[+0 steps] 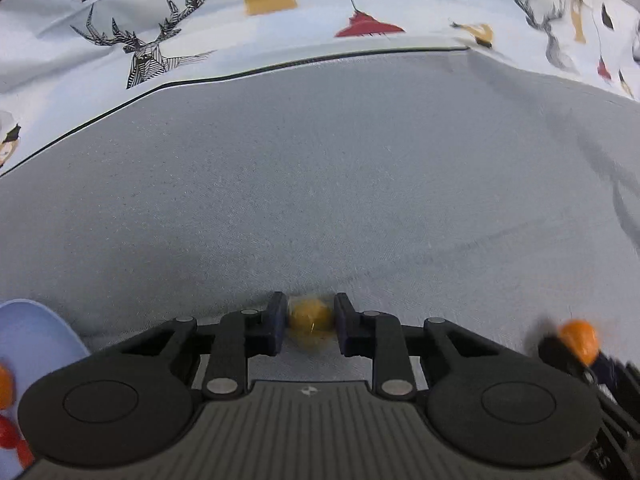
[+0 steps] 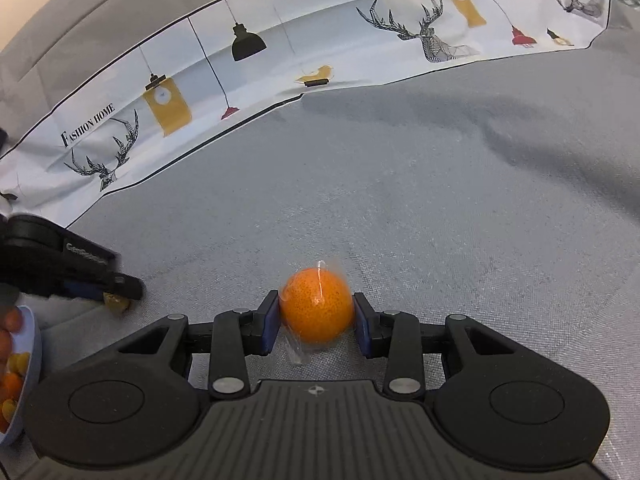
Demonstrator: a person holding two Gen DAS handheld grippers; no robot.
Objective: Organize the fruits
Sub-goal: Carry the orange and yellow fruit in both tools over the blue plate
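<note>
2 tongs, 2 fruits: my left tongs pinch 1 small yellow fruit, my right tongs clamp 1 wrapped orange.

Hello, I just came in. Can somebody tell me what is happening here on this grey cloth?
A person is sorting fruit with a handheld claw in each hand. The left claw is shut on a small yellowish fruit low over the grey cloth. The right claw grips a plastic-wrapped orange. A pale blue bowl at the left edge already holds several small orange, red and yellow fruits. Neither held fruit is in the bowl yet.
</note>
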